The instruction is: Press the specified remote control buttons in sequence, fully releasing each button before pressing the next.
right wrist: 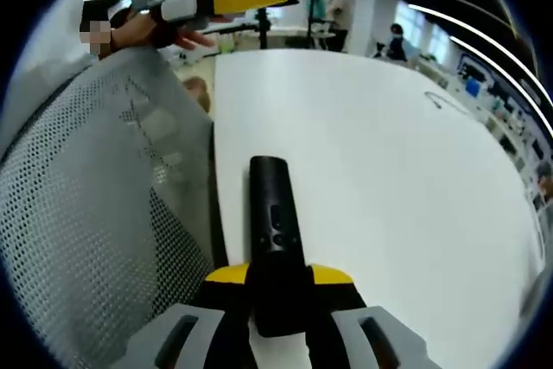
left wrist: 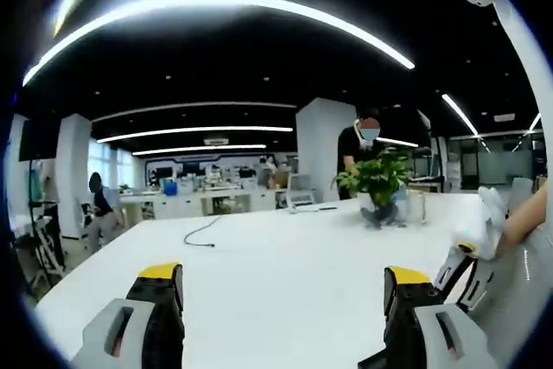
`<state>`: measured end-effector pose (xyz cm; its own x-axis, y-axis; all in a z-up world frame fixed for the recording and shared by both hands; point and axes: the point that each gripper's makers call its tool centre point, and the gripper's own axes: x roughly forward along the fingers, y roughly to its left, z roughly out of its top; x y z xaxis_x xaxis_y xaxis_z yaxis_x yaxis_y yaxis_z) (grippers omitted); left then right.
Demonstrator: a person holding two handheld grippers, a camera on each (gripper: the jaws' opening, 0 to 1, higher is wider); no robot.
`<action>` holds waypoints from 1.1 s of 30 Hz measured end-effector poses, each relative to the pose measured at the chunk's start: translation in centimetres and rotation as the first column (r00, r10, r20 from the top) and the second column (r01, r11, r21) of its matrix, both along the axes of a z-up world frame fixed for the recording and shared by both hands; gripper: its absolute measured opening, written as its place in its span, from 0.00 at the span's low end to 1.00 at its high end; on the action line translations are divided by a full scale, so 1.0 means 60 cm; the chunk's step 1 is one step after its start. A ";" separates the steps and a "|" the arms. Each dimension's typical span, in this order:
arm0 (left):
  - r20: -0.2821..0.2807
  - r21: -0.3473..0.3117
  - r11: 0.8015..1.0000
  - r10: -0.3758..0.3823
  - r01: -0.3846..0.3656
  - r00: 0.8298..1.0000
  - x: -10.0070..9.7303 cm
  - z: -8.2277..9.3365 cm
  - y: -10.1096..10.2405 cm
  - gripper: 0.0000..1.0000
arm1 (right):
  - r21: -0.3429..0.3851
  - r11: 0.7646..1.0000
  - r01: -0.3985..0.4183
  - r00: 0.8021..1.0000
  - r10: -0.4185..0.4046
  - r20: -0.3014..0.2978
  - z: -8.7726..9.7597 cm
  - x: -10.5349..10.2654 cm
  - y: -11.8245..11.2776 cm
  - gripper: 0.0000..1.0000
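Remote gripped, no button pressed yet

My right tongs are closed on the near end of the remote, which sits over the white bench. My left tongs hang wide open with nothing in them, well apart; I judge all the presses are left.

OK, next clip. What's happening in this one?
A person is working at a white table with a handheld gripper in each hand. The right gripper has a black remote control between its jaws, near the table's edge beside a mesh chair back. The left gripper is open and holds nothing, pointing across the table toward a potted plant and a loose cable. No button press is visible.
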<state>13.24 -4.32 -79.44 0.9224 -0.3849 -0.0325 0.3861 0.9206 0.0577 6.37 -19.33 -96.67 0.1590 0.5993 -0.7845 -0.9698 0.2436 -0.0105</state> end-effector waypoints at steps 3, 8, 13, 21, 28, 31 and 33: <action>0.017 0.042 0.999 -0.023 0.022 1.000 -0.005 -0.002 -0.003 0.96 | 0.000 1.000 0.026 1.000 -0.026 -0.003 0.000 0.001 0.001 0.21; 0.002 -0.013 0.999 -0.033 0.033 0.999 -0.008 -0.008 0.006 0.94 | -0.004 0.999 0.033 0.999 -0.033 -0.001 0.000 0.003 0.003 0.21; -0.025 -0.016 0.999 -0.049 0.049 0.998 -0.010 -0.015 0.001 0.94 | -0.013 0.999 0.038 0.999 -0.038 0.002 0.001 0.003 0.004 0.21; 0.026 -0.060 0.998 0.010 -0.009 1.000 -0.007 0.008 0.019 0.98 | -0.024 0.999 0.032 0.999 -0.032 0.002 0.002 0.005 0.004 0.21; -0.026 -0.071 0.996 0.047 -0.048 0.999 -0.002 -0.006 0.029 0.99 | -0.022 0.998 0.052 0.999 -0.053 -0.007 0.002 0.006 0.003 0.21; -0.025 -0.043 0.998 0.048 -0.049 0.999 -0.003 -0.007 0.025 0.98 | -0.028 0.998 0.057 0.998 -0.057 -0.007 0.002 0.005 0.003 0.21; -0.029 -0.028 0.998 0.051 -0.052 0.998 -0.003 -0.009 0.025 0.98 | -0.032 0.998 0.056 0.998 -0.056 -0.007 0.002 0.006 0.002 0.21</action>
<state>13.04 -2.83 -79.96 0.9398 -0.3383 -0.0479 0.3395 0.9404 0.0205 6.72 -19.18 -96.55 0.1856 0.5647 -0.8042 -0.9548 0.2969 -0.0119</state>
